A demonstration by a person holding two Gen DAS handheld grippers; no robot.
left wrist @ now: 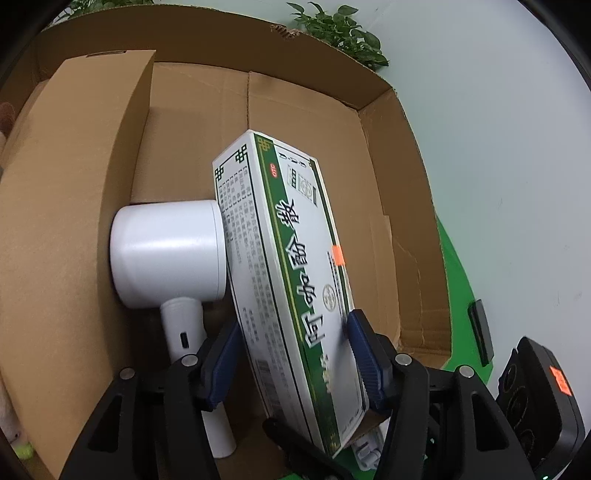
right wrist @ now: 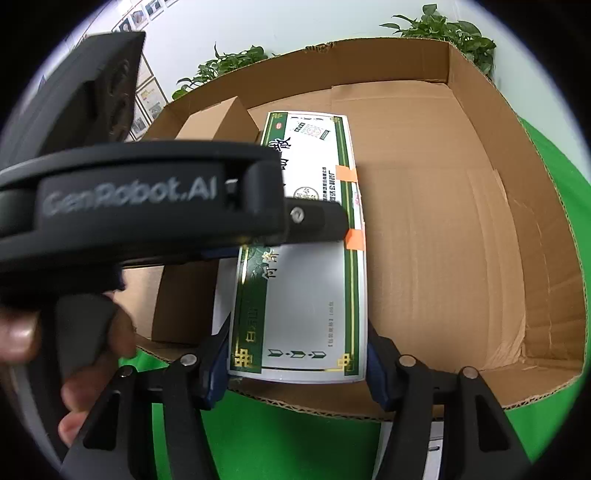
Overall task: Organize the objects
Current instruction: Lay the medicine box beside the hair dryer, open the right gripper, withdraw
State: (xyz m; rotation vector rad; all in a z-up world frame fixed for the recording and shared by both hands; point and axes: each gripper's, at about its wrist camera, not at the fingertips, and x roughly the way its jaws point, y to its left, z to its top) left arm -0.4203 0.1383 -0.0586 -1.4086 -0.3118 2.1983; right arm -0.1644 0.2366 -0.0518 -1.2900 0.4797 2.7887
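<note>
A long white-and-green medicine box (left wrist: 291, 266) stands tilted inside a big open cardboard box (left wrist: 406, 184), its side leaning on a white hair dryer (left wrist: 166, 254) that lies on the floor of the box. My left gripper (left wrist: 293, 321) straddles the medicine box's near end. Its right pad (left wrist: 364, 354) lies against the printed face, while a thin gap shows beside the left pad (left wrist: 221, 354), so it stands open. In the right wrist view my right gripper (right wrist: 297, 332) is shut on the medicine box (right wrist: 306, 295) at its near end, over the cardboard box's front wall (right wrist: 314, 402).
A closed brown carton (left wrist: 74, 203) fills the left side of the cardboard box. The left gripper's black body (right wrist: 129, 199) and a person's hand (right wrist: 92, 369) cover the left of the right wrist view. Green cloth (right wrist: 280, 443) lies under the box and plants (left wrist: 340, 29) stand behind it.
</note>
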